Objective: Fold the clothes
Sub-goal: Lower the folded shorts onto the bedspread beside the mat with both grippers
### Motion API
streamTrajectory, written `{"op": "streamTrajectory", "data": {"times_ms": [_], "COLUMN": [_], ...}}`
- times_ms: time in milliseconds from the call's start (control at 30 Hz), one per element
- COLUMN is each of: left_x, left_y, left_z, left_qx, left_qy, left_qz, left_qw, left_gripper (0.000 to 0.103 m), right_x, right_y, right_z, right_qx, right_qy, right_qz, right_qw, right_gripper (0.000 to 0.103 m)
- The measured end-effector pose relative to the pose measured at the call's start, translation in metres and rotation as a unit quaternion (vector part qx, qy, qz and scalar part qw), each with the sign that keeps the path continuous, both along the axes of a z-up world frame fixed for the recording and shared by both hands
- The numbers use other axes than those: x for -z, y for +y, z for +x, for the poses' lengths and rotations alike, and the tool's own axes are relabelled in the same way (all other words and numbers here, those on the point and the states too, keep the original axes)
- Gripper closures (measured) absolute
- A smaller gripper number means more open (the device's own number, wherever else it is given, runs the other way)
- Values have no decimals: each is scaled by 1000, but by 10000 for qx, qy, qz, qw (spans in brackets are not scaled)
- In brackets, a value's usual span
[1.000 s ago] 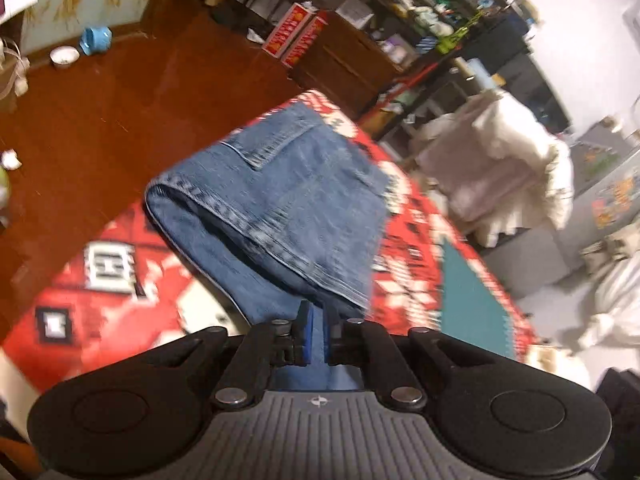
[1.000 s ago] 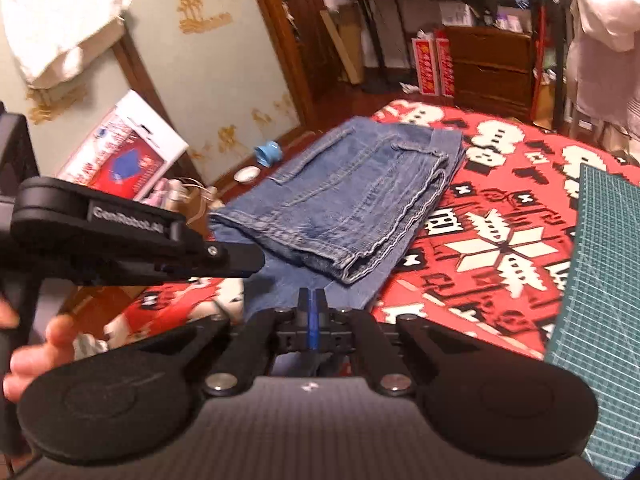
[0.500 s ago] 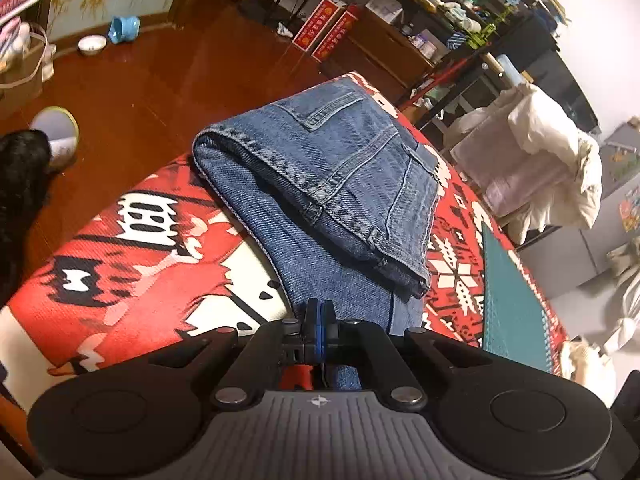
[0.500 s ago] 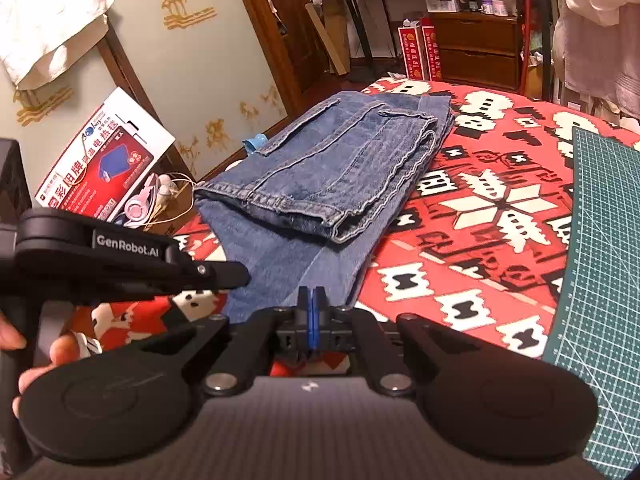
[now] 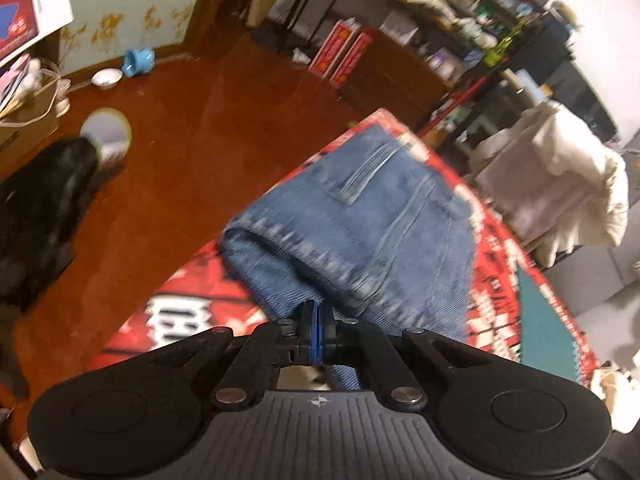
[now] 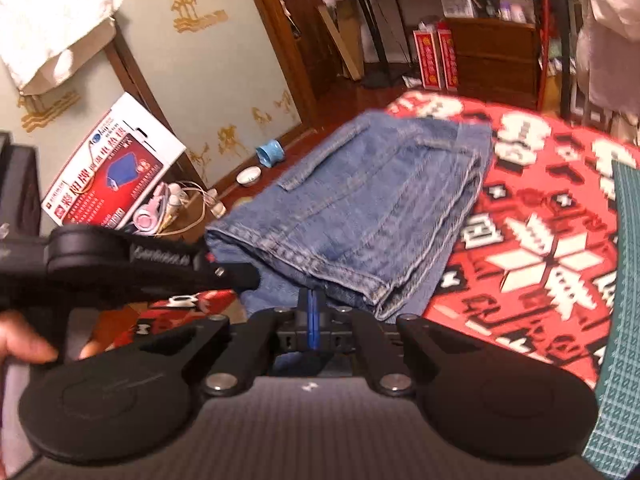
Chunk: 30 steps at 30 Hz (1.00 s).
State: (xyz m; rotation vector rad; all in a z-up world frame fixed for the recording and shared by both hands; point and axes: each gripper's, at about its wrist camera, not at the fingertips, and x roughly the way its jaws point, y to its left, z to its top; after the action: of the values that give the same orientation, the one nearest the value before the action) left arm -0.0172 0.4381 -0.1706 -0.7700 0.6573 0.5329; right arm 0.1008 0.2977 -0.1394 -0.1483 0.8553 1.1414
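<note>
Blue jeans (image 5: 372, 232) lie folded on the table with the red patterned cloth (image 5: 180, 312), back pocket up. A lower layer of denim runs from under the fold toward me. My left gripper (image 5: 316, 320) is shut on the near edge of that layer; denim shows under its fingers. The right wrist view shows the same jeans (image 6: 372, 200) from the other side. There my right gripper (image 6: 312, 312) is shut on the near denim edge just below the hem of the fold. The left gripper's black body (image 6: 152, 264) sits at the left, held by a hand (image 6: 24, 344).
A green cutting mat (image 6: 624, 280) lies along the table's right side. Past the left edge is a red-brown floor (image 5: 208, 128) with a blue cup (image 5: 140, 60) and a white bowl (image 5: 106, 77). A cloth-draped chair (image 5: 560, 184) and cluttered shelves stand beyond the table.
Both grippers, still shut on the denim edge, have moved forward toward the folded part. The jeans now sit closer to the fingertips and both views are motion-blurred.
</note>
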Motion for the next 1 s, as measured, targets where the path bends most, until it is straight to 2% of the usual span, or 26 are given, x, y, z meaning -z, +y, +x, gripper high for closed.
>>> {"op": "streamTrajectory", "data": {"times_ms": [167,333,467,667,867,1000], "left_x": [-3,-12,-38,-58,-38,-19], "left_y": [-9,-7,1,42,90,105], "left_z": [-6,-11,8,82,175,207], "left_qx": [107,247,509,722,989,1081], "left_qy": [134,-115,-358,-230,168,438], "left_qz": [128,-243,-127,-10,-466,-641], "left_qw": [9998,9993,9980,9971,9939,9911], "left_gripper": [103,103,103,103,103,103], "right_x": [14,-9,-39,-60,-32,1], "right_y": [-8,-27,-28,9,76,108], "right_z": [0,6,41,121,201,225], "right_qx": [-24,-20,160,367,305,211], "right_qy": [147,31,24,-157,277,663], "right_qz": [-88,131,424,431,243,-86], "right_qw": [9999,9999,9990,9983,9989,9975], "right_gripper": [103,103,103,103,103,103]}}
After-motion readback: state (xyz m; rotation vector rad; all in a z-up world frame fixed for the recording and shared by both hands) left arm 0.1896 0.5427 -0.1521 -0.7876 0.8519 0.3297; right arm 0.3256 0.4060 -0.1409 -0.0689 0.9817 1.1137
